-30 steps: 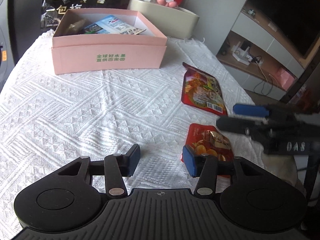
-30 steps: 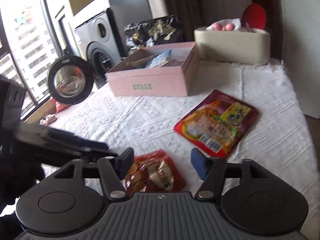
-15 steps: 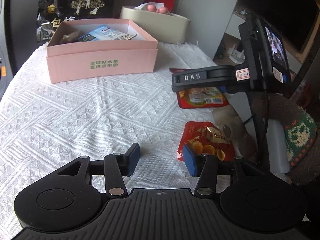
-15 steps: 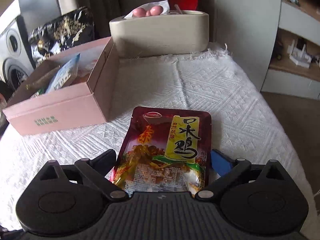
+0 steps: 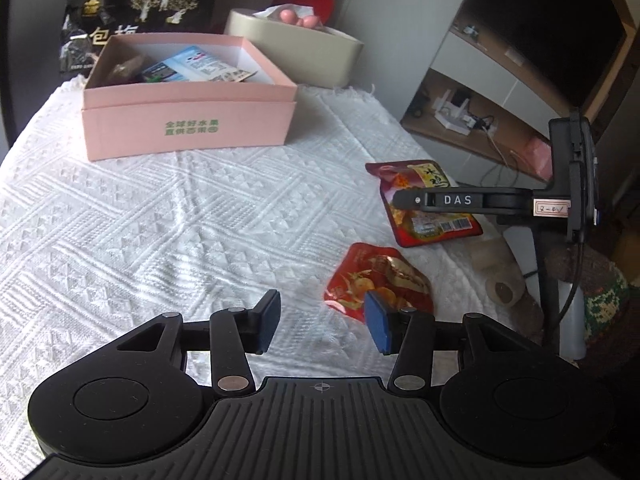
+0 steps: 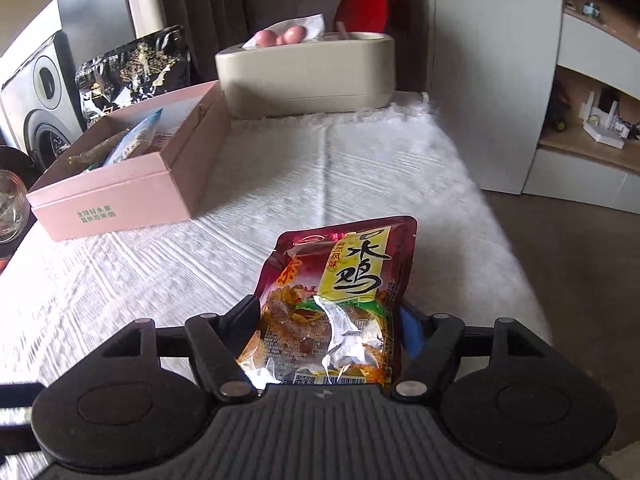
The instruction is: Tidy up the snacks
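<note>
The right gripper (image 6: 328,316) was closing around the red chicken snack pouch (image 6: 340,300) at lower centre; actual pad contact was hidden. The left gripper (image 5: 322,322) hung half-spread, empty, above the desk (image 5: 140,220), its right pad overlapping the small red packet (image 5: 376,276).

Right gripper (image 6: 328,320) swung off small orange snack packet (image 5: 378,280), over to large red chicken packet (image 6: 340,300) near right edge of tablecloth (image 5: 160,220). Jaws, wide half a second ago, now closing around packet's lower end; packet between them, its foil there crumpled. Cannot tell whether pads press yet. In left view, right gripper now over chicken packet, farther along cloth than a second ago.
</note>
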The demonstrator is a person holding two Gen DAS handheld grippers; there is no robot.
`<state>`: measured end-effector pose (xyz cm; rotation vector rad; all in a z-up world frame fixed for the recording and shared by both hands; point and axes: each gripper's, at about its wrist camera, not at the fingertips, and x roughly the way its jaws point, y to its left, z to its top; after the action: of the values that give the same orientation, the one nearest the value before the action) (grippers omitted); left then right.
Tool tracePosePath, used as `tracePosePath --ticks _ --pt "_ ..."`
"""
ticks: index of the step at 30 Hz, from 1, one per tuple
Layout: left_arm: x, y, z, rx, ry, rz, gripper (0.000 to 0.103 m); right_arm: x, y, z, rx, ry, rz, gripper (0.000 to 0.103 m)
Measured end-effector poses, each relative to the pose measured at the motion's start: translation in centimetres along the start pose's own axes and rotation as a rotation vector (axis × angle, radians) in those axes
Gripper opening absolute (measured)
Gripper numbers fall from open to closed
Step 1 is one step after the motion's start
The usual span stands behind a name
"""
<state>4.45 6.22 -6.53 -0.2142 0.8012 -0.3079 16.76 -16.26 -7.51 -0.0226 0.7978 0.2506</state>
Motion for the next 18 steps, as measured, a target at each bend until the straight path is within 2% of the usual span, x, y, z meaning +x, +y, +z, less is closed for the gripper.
tracePosePath --ticks 4,6,11,13,18 --pt "0.5 -3.1 -0.3 0.103 0.028 -0.066 0.051 -1.9 -2.0 -2.0 0.019 -0.021 0.016 0.076" --pt "1.0 -4.3 -0.4 0.145 0.041 -0.07 0.051 -2.4 -2.4 -2.9 0.019 -0.039 0.033 0.079" --pt "2.7 -5.3 -0.5 0.243 0.069 0.051 0.051 -2.8 -1.8 -4.1 -0.036 -0.089 0.019 0.083" --pt "2.9 -4.7 -0.6 0.242 0.068 0.09 0.052 -3.0 -1.2 -4.2 -0.073 -0.1 0.013 0.084" --pt "2.6 -3.1 -0.1 0.193 0.054 0.12 0.053 -3.8 0.5 -4.9 -0.165 -0.133 0.002 0.085"
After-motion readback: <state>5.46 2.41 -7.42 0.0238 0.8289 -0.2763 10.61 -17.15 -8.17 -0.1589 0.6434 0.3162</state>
